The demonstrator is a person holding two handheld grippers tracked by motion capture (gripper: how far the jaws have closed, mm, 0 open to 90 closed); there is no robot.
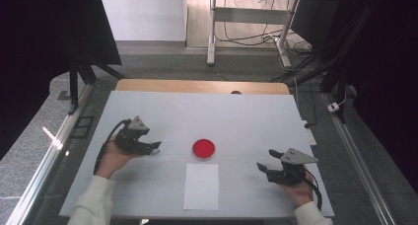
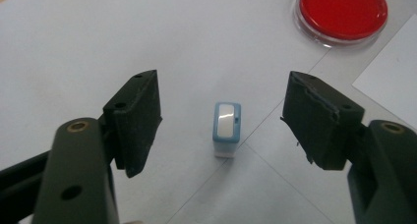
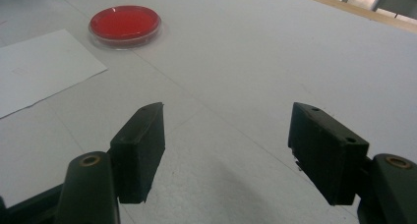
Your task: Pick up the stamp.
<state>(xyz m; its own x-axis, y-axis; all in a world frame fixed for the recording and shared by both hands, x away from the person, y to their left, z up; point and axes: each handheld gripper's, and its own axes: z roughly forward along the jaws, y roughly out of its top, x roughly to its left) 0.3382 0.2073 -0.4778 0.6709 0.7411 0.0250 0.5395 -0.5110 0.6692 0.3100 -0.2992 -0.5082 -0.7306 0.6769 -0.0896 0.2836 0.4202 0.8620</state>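
Grippers at rest on either side of a red dish, both spread wide.

Left gripper [image 1: 154, 147] sits with its jaws parted around a small blue-and-white block [image 2: 226, 129], which stands on the white tabletop [image 1: 246, 116] between them, touching neither. Right gripper [image 1: 268, 162] is just as wide apart over bare surface. Between the two lie a round red dish [image 1: 203, 148] and, just in front of it, a white paper sheet [image 1: 201, 186]. Nothing stands between either gripper and the dish.
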